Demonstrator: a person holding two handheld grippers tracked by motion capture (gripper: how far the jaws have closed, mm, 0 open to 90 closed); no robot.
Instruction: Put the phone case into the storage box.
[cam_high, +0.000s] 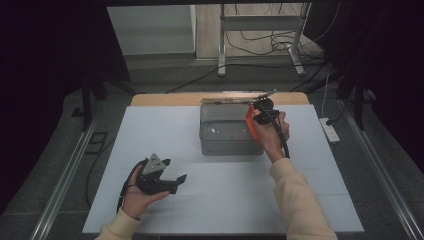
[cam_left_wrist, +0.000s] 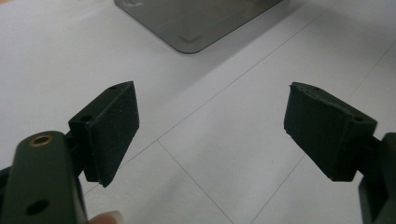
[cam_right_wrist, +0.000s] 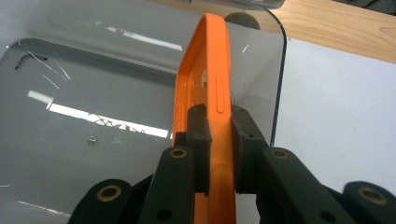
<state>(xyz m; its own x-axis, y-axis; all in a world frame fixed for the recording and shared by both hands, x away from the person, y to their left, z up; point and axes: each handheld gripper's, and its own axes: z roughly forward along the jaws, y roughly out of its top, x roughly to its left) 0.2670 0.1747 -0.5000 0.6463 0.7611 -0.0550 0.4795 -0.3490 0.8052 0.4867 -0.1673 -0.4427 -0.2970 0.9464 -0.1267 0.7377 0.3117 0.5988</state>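
An orange phone case (cam_right_wrist: 212, 84) stands on edge between the jaws of my right gripper (cam_right_wrist: 219, 123), which is shut on its side rim. In the high view the right gripper (cam_high: 261, 116) holds the case (cam_high: 250, 123) over the right edge of a clear grey plastic box (cam_high: 227, 131). My left gripper (cam_high: 172, 171) rests low over the white table sheet at the front left, open, with nothing between its pads (cam_left_wrist: 114, 128). A corner of the box (cam_left_wrist: 196, 23) lies ahead of it.
The white sheet (cam_high: 165, 130) covers the table, with a wooden strip (cam_high: 165, 99) along its far edge. A white power strip (cam_high: 330, 130) lies off the table's right side. Metal stand legs (cam_high: 220, 45) and cables lie on the floor beyond.
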